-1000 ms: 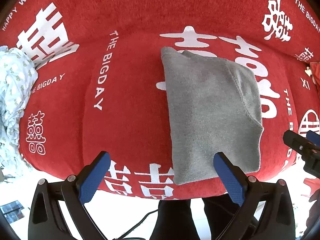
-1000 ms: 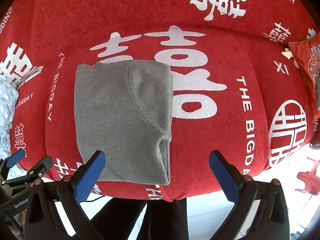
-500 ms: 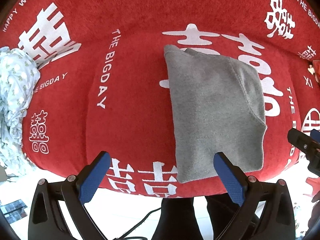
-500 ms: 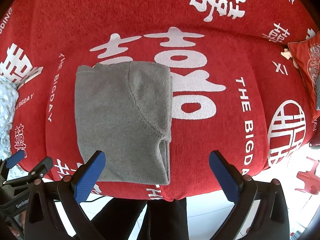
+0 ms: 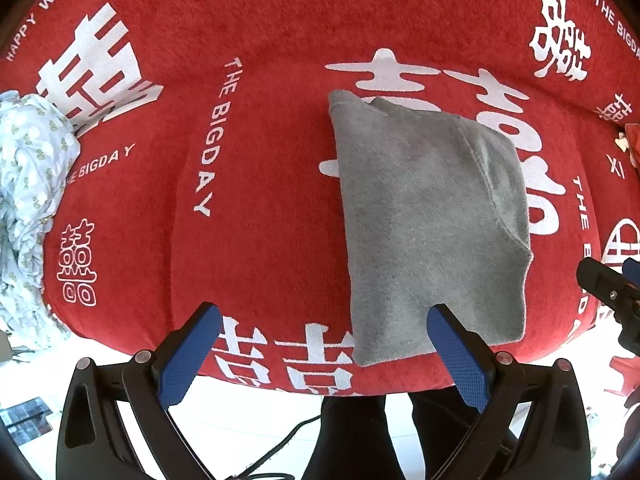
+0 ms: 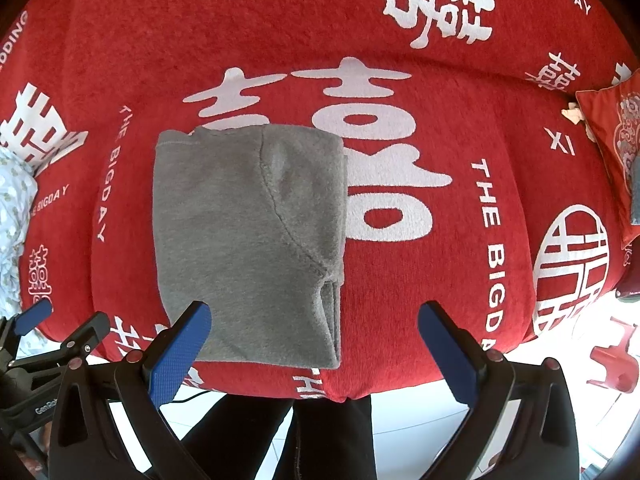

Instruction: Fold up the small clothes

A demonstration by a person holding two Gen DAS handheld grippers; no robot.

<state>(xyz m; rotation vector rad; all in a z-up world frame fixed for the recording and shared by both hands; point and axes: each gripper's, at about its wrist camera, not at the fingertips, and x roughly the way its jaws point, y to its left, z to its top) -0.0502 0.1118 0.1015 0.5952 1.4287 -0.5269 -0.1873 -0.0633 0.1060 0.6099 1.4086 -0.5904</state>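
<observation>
grey garment (image 6: pixel 248 236) folded into a compact rectangle, lying at 10 o'clock in right view on red cover (image 6: pixel 480 80) | left gripper (image 5: pixel 324 344), right gripper (image 6: pixel 316 340) both spread, empty | printed cloth heap (image 5: pixel 28 200) at 9 o'clock looks unfolded

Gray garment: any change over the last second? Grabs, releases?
Almost nothing. In the left wrist view the folded gray garment drifts slightly right as the camera shifts. Nothing grabbed or released: left gripper and right gripper stay open above the red blanket; garment keeps its fold.
</observation>
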